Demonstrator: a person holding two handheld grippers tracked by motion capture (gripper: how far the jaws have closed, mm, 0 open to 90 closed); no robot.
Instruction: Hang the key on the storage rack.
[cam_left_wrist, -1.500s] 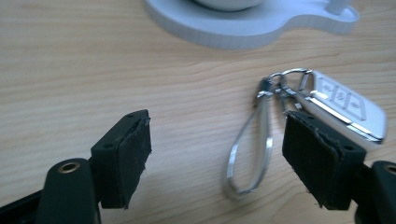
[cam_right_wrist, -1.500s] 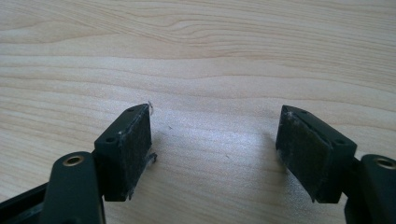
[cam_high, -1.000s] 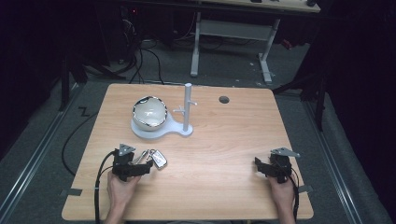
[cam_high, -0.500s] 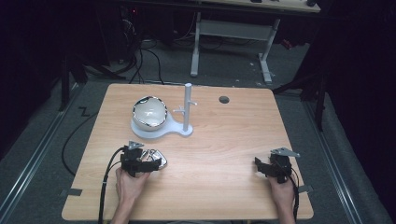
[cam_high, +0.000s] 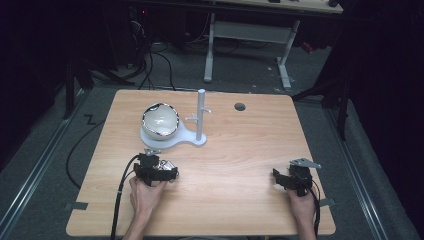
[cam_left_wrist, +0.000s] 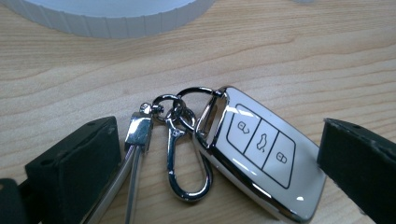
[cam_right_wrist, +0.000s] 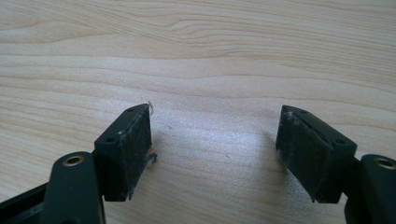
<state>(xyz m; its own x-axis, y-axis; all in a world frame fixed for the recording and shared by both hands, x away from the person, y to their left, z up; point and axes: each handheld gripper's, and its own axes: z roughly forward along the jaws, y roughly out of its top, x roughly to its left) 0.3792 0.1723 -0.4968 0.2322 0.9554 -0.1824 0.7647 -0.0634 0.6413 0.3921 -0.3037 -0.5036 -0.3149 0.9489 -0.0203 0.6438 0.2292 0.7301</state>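
The left claw (cam_high: 167, 172) sits near the counter's (cam_high: 240, 150) front-left corner with its jaws spread wide; they have just been opening, and the car key fob (cam_left_wrist: 259, 151) lies flat on the wood between them, touched by neither pad. In the left gripper view the fob's white face with three button icons is plain, but its lower end runs out of the bottom edge. A metal clasp (cam_left_wrist: 187, 158) and small rings join it to a chrome-ended strap (cam_left_wrist: 133, 154), whose far length is hidden behind the left jaw. From the high view the key set is only a small glint (cam_high: 169, 165) beside the claw, partly covered by it.

The white stand (cam_high: 172, 135) just behind carries a shiny round bowl (cam_high: 160, 120) and an upright post (cam_high: 201, 115); what the bowl holds is probably nothing, though reflections blur it.

The right claw (cam_high: 277, 179) rests near the front-right corner, jaws wide over bare wood.
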